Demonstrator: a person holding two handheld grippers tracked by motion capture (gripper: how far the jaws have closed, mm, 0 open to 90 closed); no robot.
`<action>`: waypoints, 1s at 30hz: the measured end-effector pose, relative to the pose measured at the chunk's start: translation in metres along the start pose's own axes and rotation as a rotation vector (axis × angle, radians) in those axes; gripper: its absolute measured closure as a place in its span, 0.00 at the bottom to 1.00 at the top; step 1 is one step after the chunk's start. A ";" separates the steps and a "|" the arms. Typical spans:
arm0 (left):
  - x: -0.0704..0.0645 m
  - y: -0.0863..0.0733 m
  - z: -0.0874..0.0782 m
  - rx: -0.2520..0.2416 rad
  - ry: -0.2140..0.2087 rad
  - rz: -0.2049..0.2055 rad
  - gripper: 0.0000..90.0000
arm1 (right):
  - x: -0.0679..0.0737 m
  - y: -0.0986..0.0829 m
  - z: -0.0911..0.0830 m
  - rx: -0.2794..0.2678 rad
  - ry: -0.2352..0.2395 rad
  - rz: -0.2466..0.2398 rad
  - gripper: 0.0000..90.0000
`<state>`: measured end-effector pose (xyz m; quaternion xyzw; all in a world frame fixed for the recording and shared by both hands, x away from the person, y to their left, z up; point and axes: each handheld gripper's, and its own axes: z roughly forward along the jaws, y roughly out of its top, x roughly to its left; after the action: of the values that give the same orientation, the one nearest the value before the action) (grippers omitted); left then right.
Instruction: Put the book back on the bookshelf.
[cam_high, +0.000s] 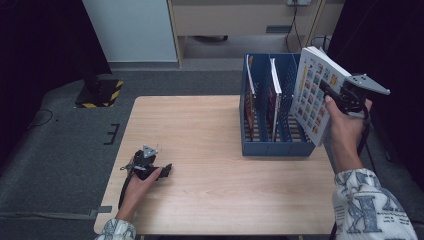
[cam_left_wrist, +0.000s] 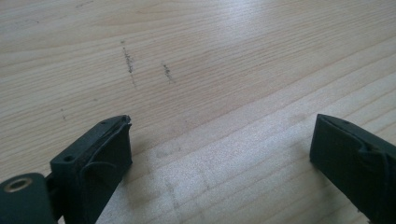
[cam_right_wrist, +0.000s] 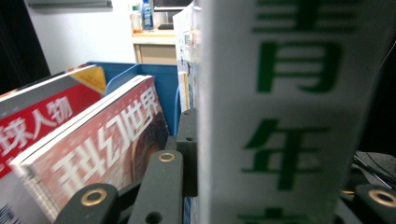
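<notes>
Carefully now: the right gripper (cam_high: 334, 96), pinching the white magazine (cam_high: 314, 95) at two o'clock over the blue rack (cam_high: 272, 148), should square it above the free right slot (left gripper (cam_high: 162, 171) rests spread at seven o'clock) before lowering.

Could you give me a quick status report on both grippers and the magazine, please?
Left gripper open, resting on table. Right gripper shut on magazine, held above blue rack. Nothing blocking.

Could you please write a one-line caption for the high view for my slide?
Right hand-held gripper holds a magazine above the blue file rack; left hand-held gripper rests open on the table.
</notes>
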<state>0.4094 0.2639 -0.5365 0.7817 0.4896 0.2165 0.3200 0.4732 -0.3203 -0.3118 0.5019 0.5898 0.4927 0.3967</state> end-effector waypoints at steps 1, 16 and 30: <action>0.000 0.000 0.000 0.001 -0.001 0.000 0.05 | -0.001 0.000 0.004 -0.004 -0.002 0.003 0.82; -0.002 0.001 0.001 0.001 -0.007 -0.001 0.05 | -0.001 -0.020 0.038 -0.019 -0.011 0.033 0.82; -0.003 0.001 0.001 0.002 -0.012 -0.001 0.05 | 0.008 -0.033 0.057 -0.025 -0.011 0.031 0.82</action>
<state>0.4096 0.2605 -0.5366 0.7831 0.4883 0.2113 0.3221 0.5202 -0.3024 -0.3553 0.5085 0.5735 0.5034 0.3988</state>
